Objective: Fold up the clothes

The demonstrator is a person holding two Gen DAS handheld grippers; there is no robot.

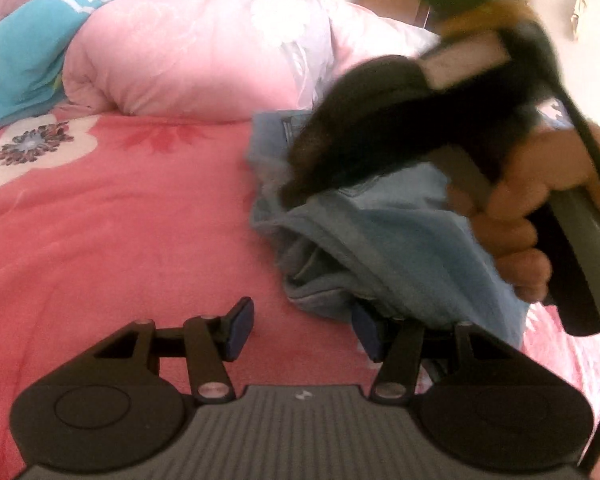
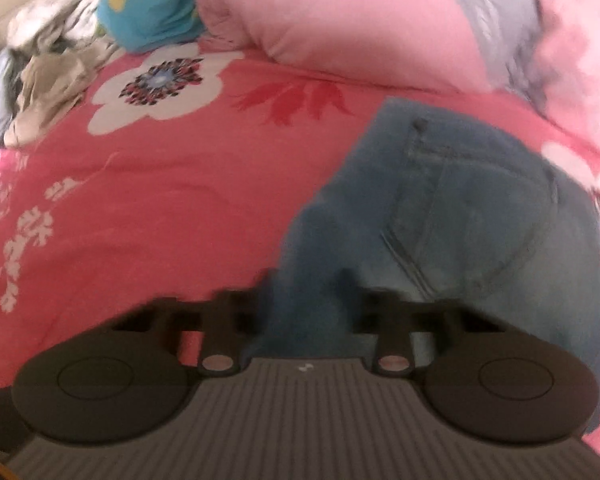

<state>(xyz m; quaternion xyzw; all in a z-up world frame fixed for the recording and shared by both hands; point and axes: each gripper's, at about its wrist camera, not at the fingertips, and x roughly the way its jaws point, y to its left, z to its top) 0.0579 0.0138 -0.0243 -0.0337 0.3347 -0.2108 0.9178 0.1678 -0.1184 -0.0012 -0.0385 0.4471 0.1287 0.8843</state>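
Light blue jeans (image 1: 400, 232) lie bunched on the pink flowered bedsheet (image 1: 120, 220). My left gripper (image 1: 304, 330) is open at their near edge: its right pad (image 1: 366, 332) is tucked under a fold of denim, and only sheet shows between the pads. A person's hand (image 1: 516, 232) holds my right gripper (image 1: 290, 188), which reaches down from the upper right, its tips pinched together on the top layer of denim. The right wrist view is blurred, with the jeans (image 2: 460, 208) pocket side up. A strip of denim runs between the fingers of the right gripper (image 2: 306, 304).
A rolled pink quilt (image 1: 180, 60) (image 2: 340, 20) lies across the back of the bed. A blue patterned cloth (image 1: 20, 60) (image 2: 152, 4) sits beside it. Crumpled pale clothes (image 2: 48, 48) are piled at the far left. Bare sheet (image 2: 160, 200) spreads left of the jeans.
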